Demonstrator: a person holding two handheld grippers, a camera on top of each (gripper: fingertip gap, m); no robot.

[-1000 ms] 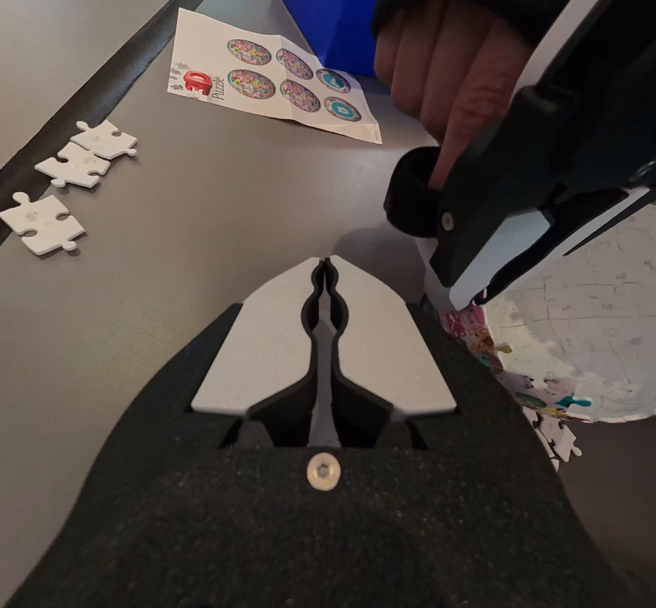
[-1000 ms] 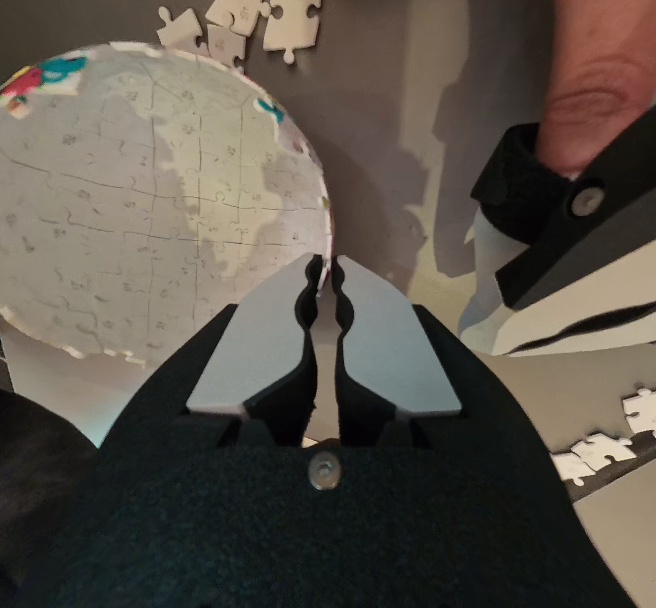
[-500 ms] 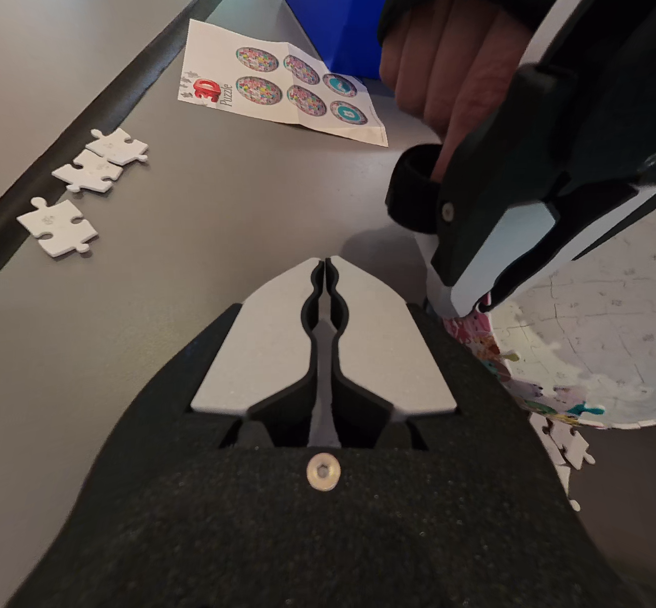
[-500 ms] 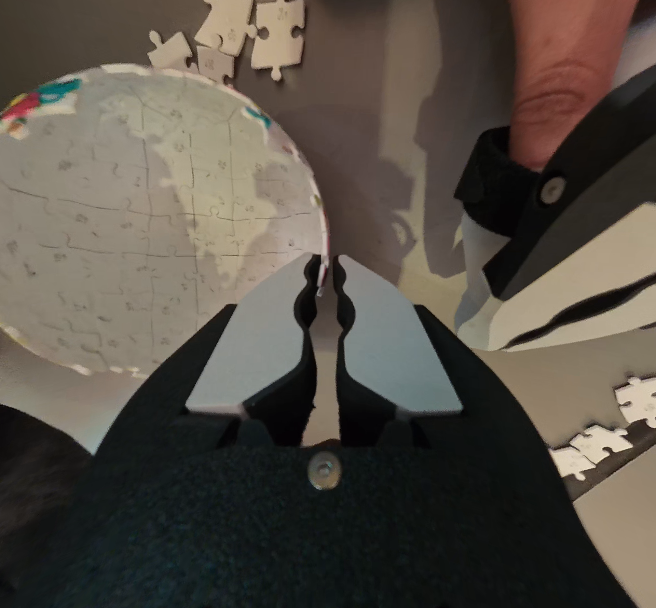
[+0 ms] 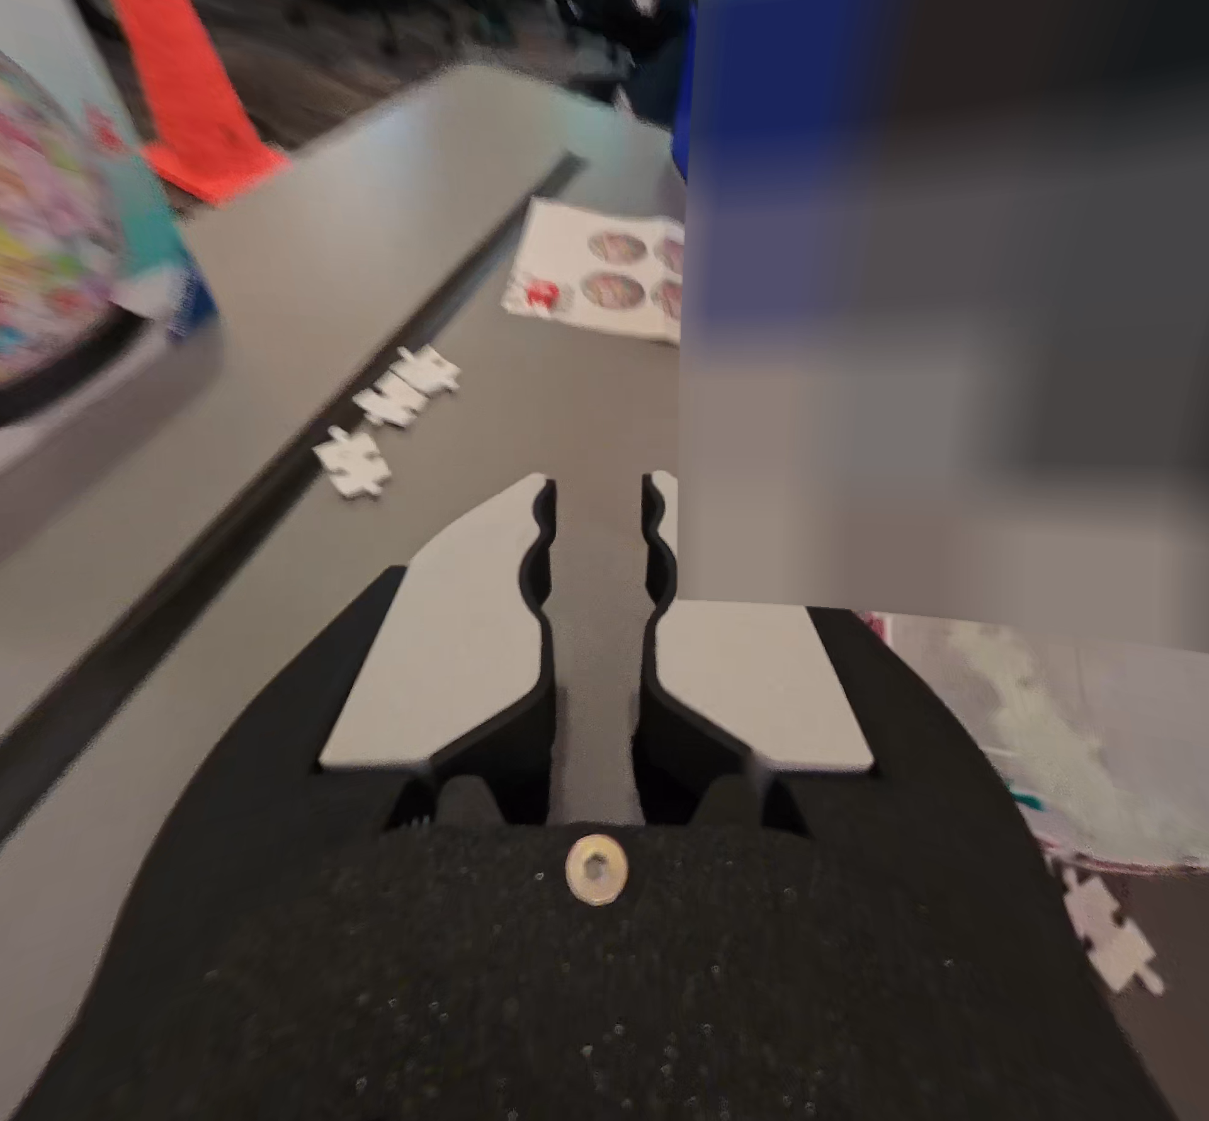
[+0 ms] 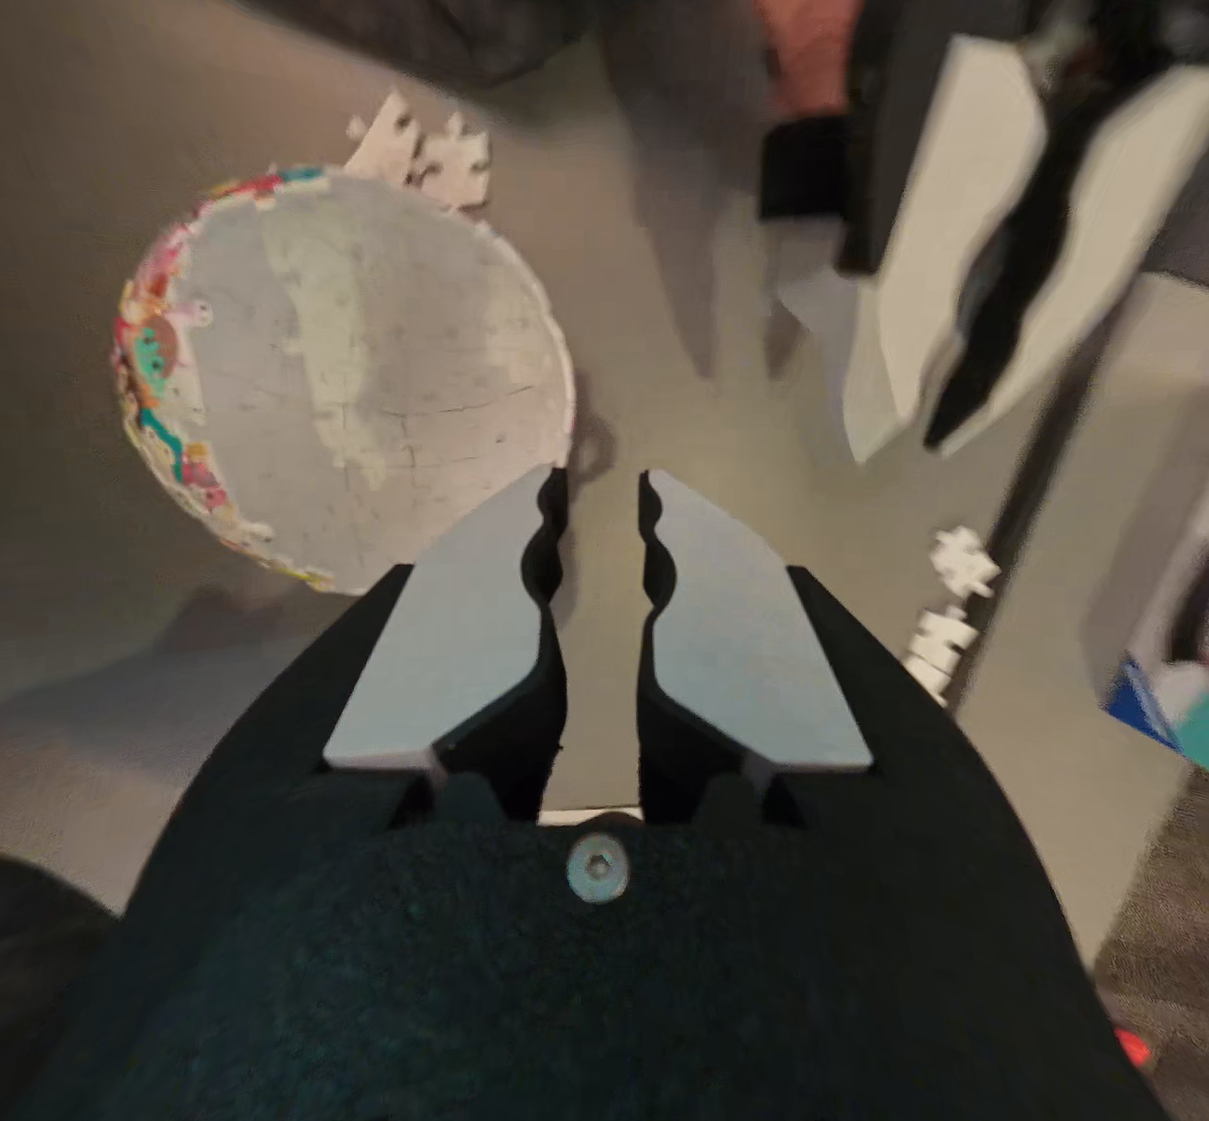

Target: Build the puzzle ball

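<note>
The half-built puzzle ball [image 6: 366, 383] lies on the grey table as an open shell, white inside facing me and a coloured rim on its left. My right gripper [image 6: 602, 478] is open and empty, above and just right of the shell's edge. My left gripper [image 5: 598, 487] is open and empty over bare table; it also shows in the right wrist view [image 6: 935, 429], held by a hand [image 6: 805, 10]. The shell also shows blurred in the left wrist view [image 5: 1047, 762], low on the right. Loose white pieces [image 5: 392, 409] lie ahead of the left gripper.
An instruction leaflet [image 5: 589, 272] lies farther back. The colourful puzzle box [image 5: 65, 239] stands at the left and shows in the right wrist view [image 6: 1151, 710]. More loose pieces lie behind the shell [image 6: 425, 147], at the right [image 6: 955, 599], and beside the shell [image 5: 1105, 932]. A dark seam [image 5: 262, 501] crosses the table. Measured from the fingertips, the dark seam [image 5: 262, 501] is 15 cm or so from the left gripper and 25 cm from the right. It turns up in the right wrist view [image 6: 1022, 510] as well.
Both grippers have opened. The right one let go of the shell's rim and pulled back, so the shell looks smaller. The left gripper has swung up and left.
</note>
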